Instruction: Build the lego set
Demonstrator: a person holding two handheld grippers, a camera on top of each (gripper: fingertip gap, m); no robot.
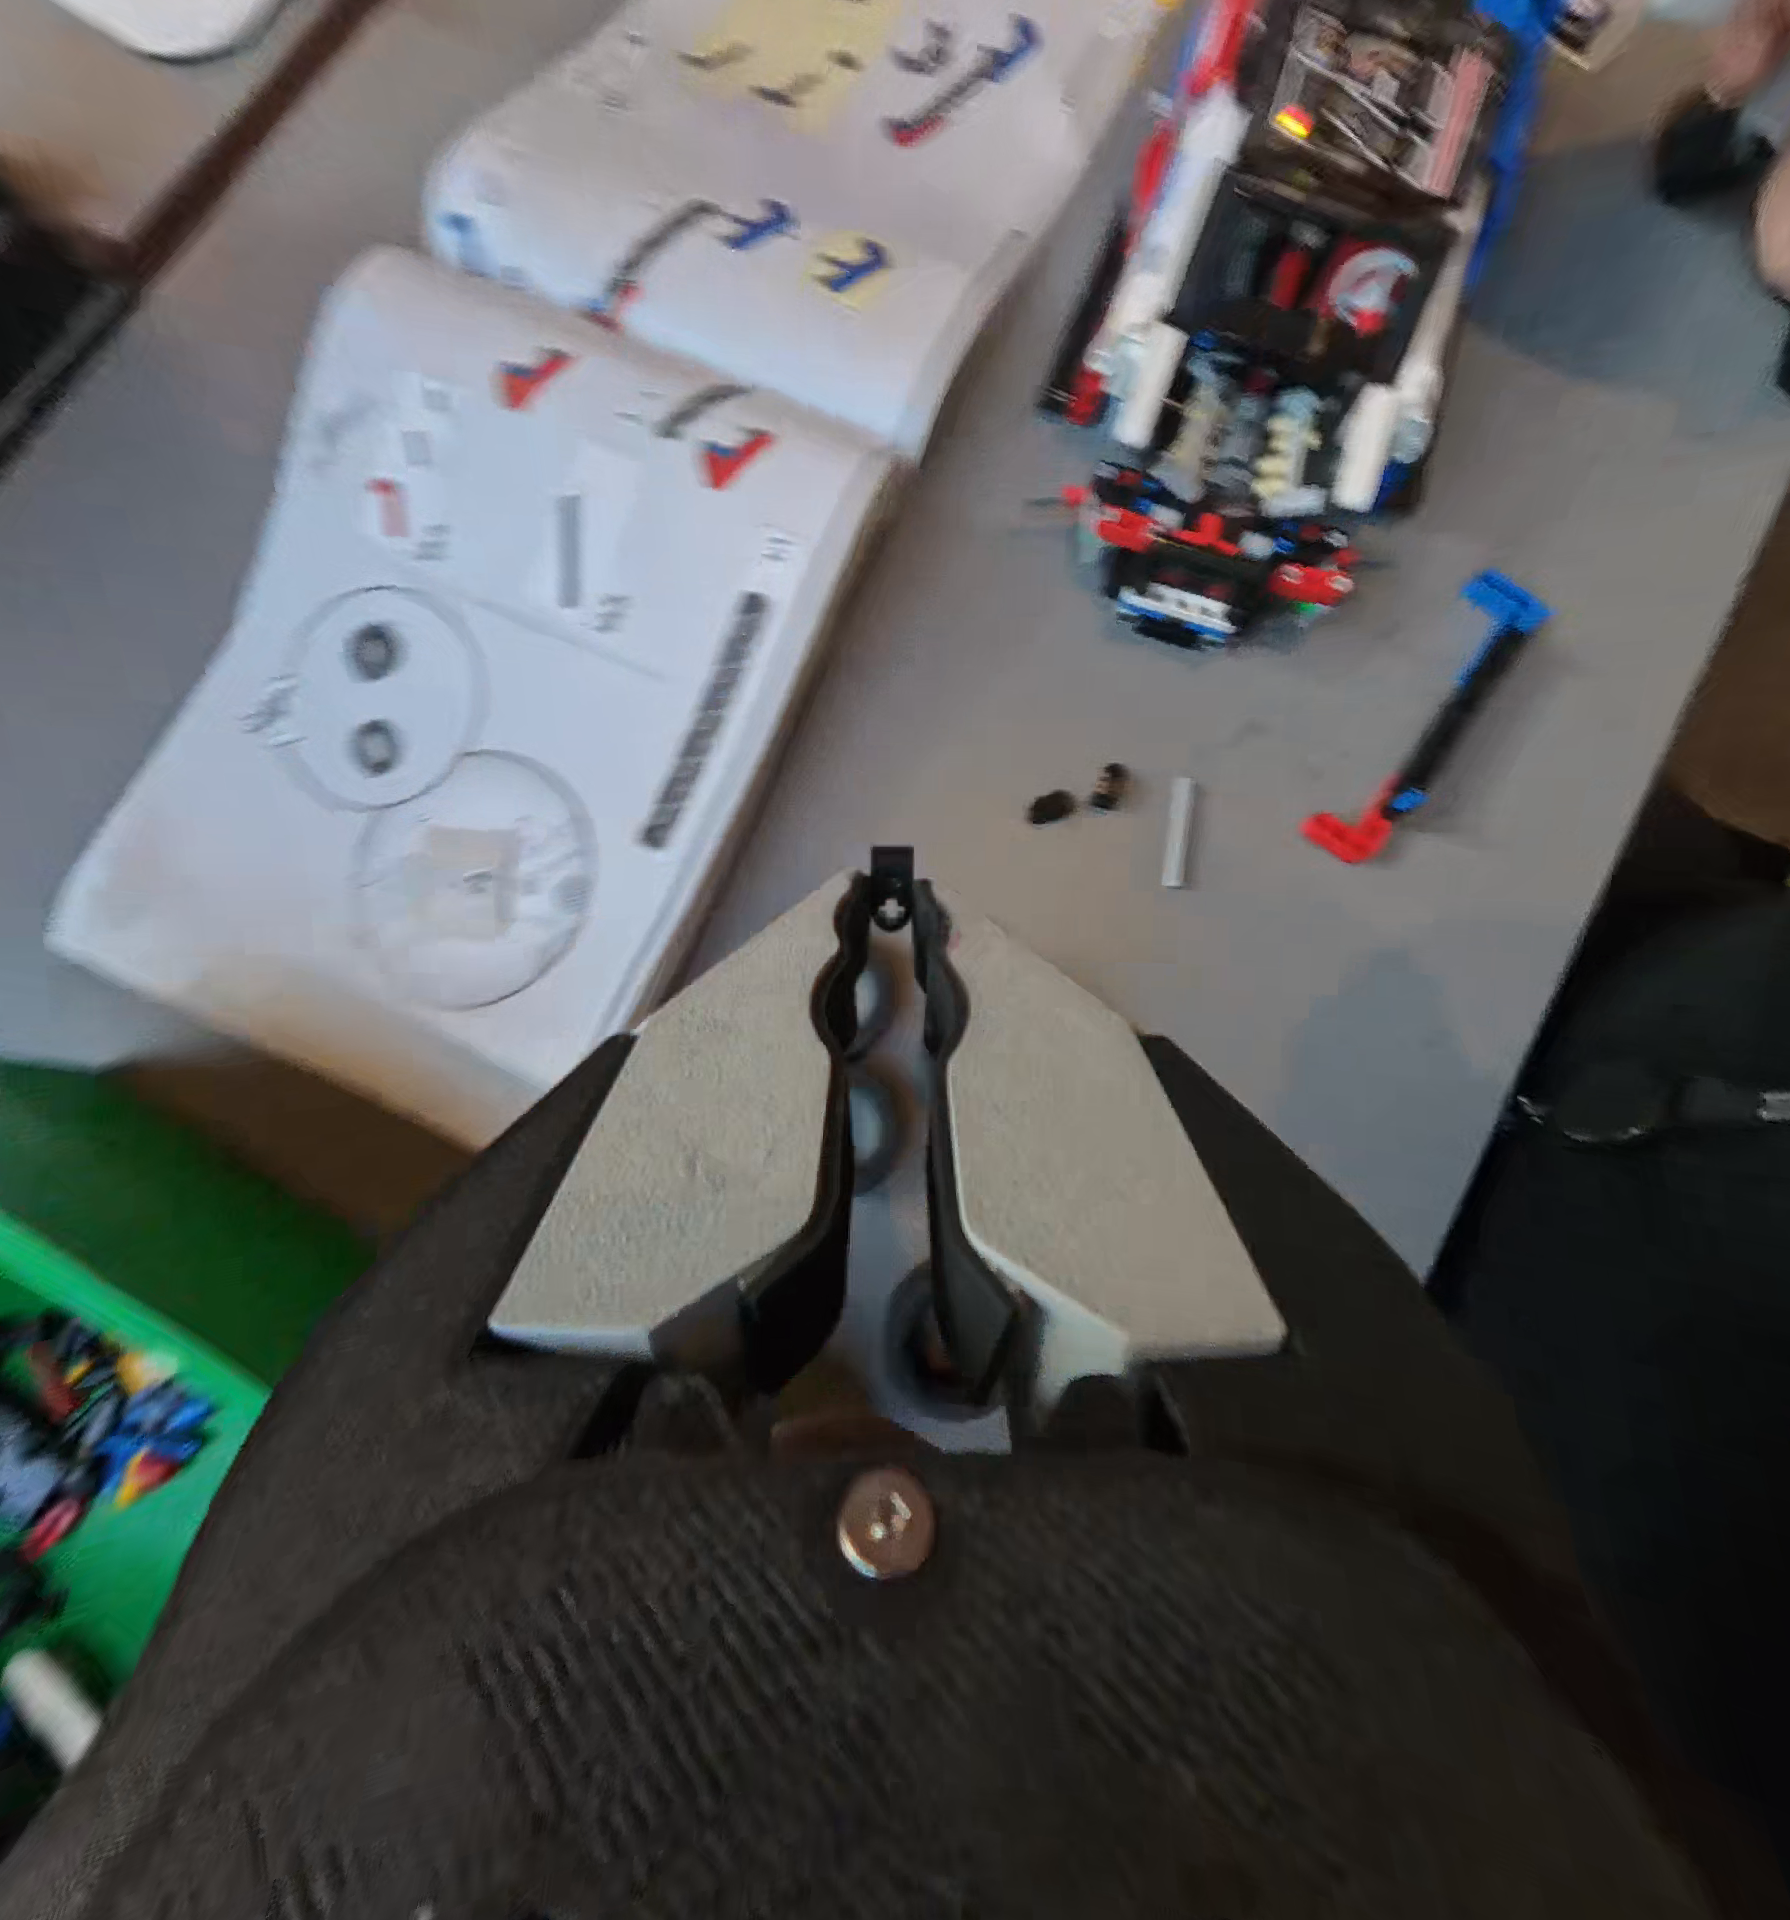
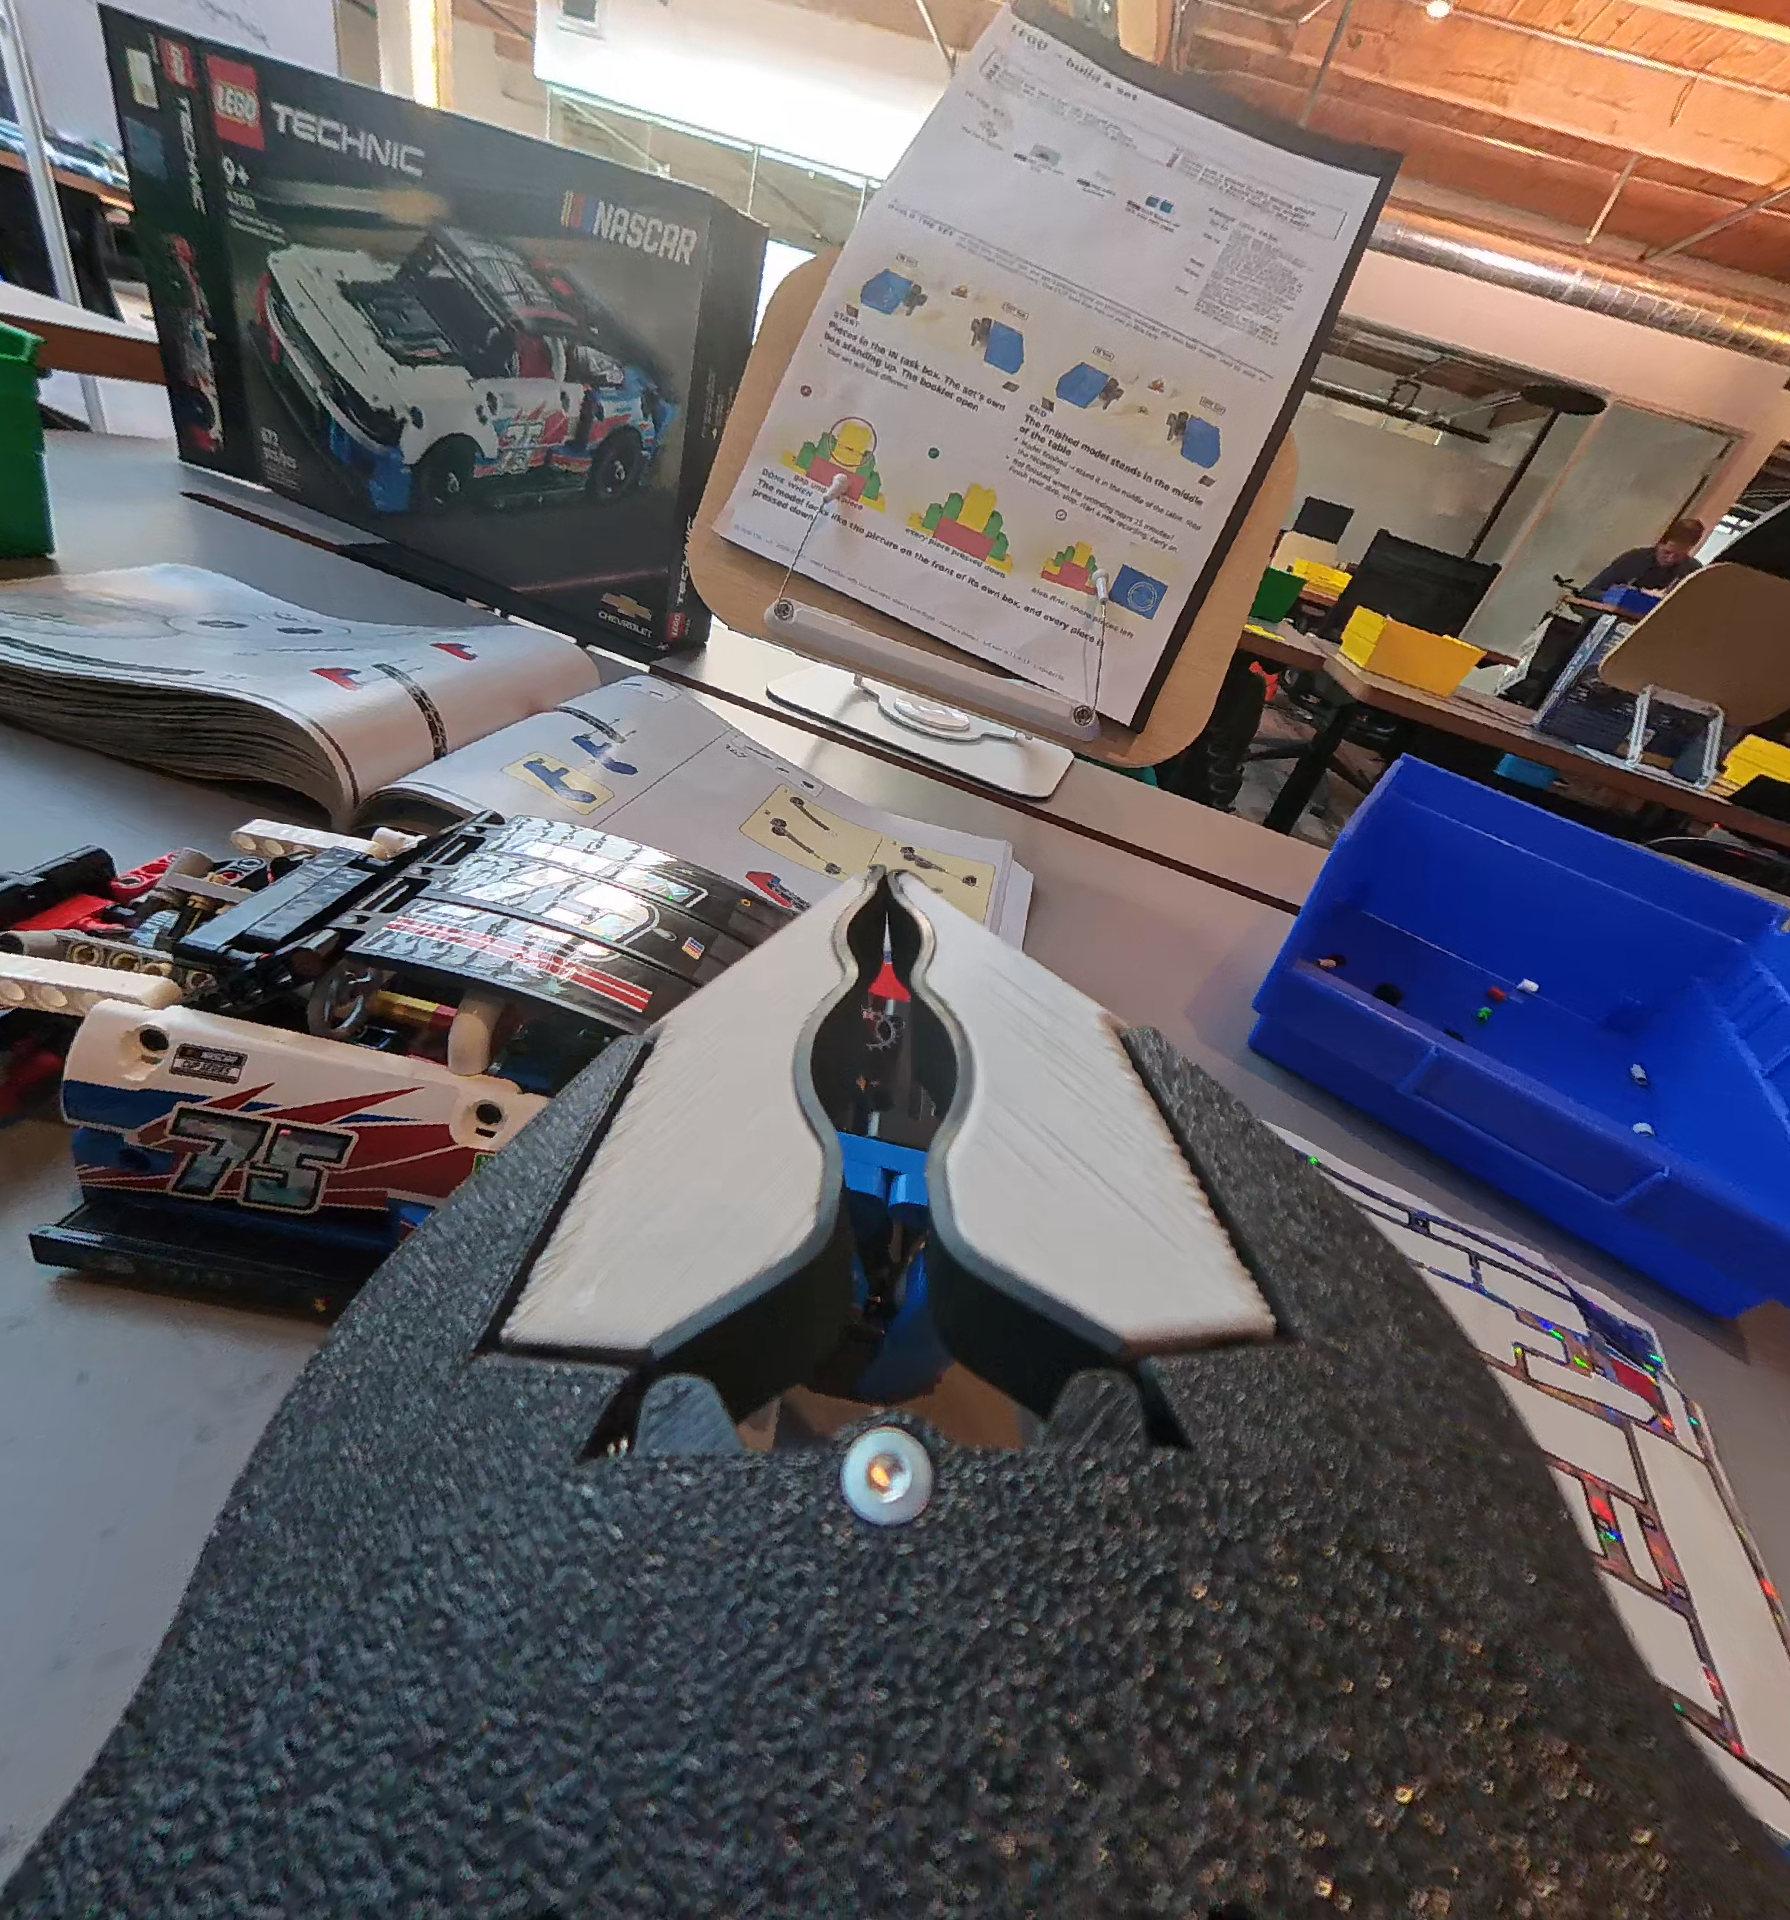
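We are clenching the left gripper on 1 small black connector, holding it above the grey table near 2 black pins and a grey axle, presumably ready for fitting. We are keeping the right gripper pressed closed, apparently empty, just beside the part-built car. The open instruction booklet is lying flat for reference, with parts bins and workshop benches surrounding us.

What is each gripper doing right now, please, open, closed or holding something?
Left gripper: closed on a small black lego piece at its fingertips.
Right gripper: closed, fingertips together; nothing visibly held.
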